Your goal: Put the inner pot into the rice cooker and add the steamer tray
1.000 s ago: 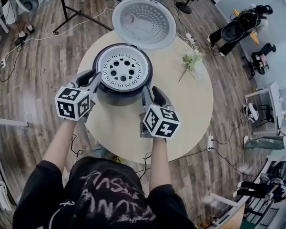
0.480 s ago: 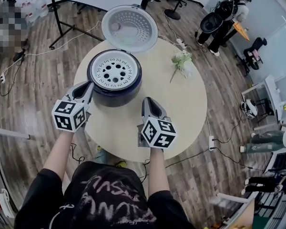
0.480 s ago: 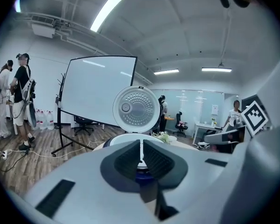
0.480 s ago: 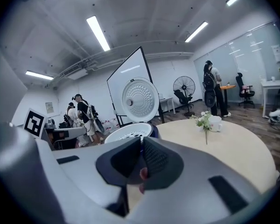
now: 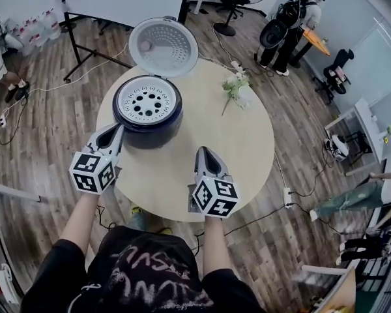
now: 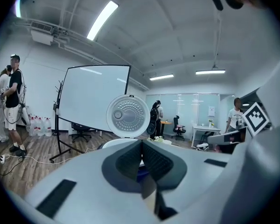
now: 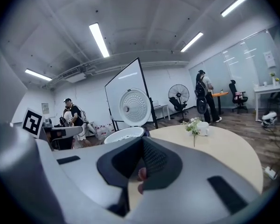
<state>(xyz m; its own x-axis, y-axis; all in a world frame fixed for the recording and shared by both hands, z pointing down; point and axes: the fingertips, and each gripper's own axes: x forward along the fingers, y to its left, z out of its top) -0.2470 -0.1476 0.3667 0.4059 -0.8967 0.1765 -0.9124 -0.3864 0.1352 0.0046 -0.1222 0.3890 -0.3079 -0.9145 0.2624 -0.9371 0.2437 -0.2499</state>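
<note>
In the head view, both tongs have just been closing and now stand shut on nothing. The left tongs (image 5: 117,132) are drawn back to the near left of the dark blue round rice cooker (image 5: 147,117). The right tongs (image 5: 205,154) lie over the near part of the pale round wooden bench (image 5: 241,142), well apart from the cooker. The white perforated steamer tray (image 5: 146,102) sits level in the cooker's mouth at the far left of the bench. The round white lid (image 5: 163,46) stands open behind it. The inner pot cannot be seen; it is presumably under the tray, so the loading looks finished and only the lid is left open. A second earlier the tongs flanked the cooker with jaws parted beside its rim; now they are closed, withdrawn and clear of it. A sprig of white flowers in a small cup (image 5: 236,90) stays at the far right. In the left gripper view, the left tongs (image 6: 141,147) show their dark pads pressed together, with the open lid (image 6: 127,116) beyond. In the right gripper view, the right tongs (image 7: 141,158) are likewise closed and empty. The tray's white rim (image 7: 123,135) and the lid (image 7: 135,107) lie to the far left.
</note>
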